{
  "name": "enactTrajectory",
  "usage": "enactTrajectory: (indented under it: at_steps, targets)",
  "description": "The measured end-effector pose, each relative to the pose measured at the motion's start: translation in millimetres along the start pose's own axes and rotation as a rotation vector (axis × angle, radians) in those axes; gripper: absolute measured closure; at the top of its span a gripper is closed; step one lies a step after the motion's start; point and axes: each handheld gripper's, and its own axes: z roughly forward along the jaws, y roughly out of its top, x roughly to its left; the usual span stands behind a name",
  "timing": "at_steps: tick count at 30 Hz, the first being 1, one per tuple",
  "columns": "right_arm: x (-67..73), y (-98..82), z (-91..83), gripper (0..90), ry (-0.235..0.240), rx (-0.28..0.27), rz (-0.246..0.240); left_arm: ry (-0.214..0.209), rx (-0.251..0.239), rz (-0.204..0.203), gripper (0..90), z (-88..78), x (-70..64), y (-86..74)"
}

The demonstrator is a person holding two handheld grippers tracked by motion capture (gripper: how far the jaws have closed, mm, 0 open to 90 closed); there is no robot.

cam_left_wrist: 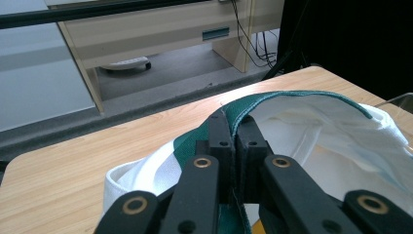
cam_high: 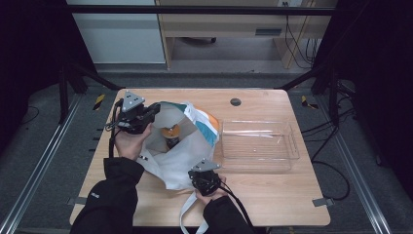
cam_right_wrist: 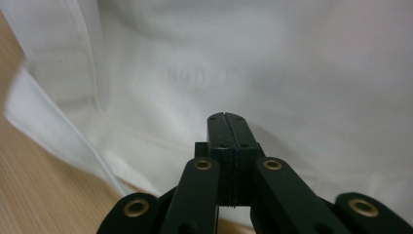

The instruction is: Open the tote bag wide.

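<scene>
White fabric bag (cam_high: 182, 153) with green-trimmed rim lies open on the wooden table (cam_high: 272, 195); an orange-lidded jar (cam_high: 171, 132) sits inside. Left gripper (cam_high: 155, 111) pinches the rim. Right gripper (cam_high: 204, 181), jaws pressed together, rests against the bag's base. Clear plastic tray (cam_high: 258, 141) stands just beside.

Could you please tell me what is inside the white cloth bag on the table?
Through the open mouth of the bag, an orange-topped item with a dark body shows. The bag's fabric covers the rest of it and anything lying deeper inside.

High view overlooks the bag (cam_high: 180, 146); claw views crowd it.
</scene>
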Motion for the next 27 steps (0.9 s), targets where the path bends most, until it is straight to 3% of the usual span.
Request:
enactTrajectory:
  at_steps: [5,9,18,27]
  targets:
    - [-6.6,27.6,-24.5,90.0,-0.015,-0.141,0.006,-0.01,-0.003,0.004,87.4,-2.7,-0.1,-2.7]
    - [-9.8,46.7,-39.2,90.0,-0.03,-0.216,0.002,-0.015,-0.001,0.01,87.3,-3.6,-0.4,-5.1]
    - [-19.4,84.5,-53.9,90.0,-0.068,-0.295,0.009,-0.018,0.003,0.019,86.9,-4.0,-1.7,-8.8]
    - [-26.0,99.4,-53.9,90.0,-0.106,-0.313,0.008,-0.035,0.006,0.031,84.4,-5.0,-1.5,-14.7]
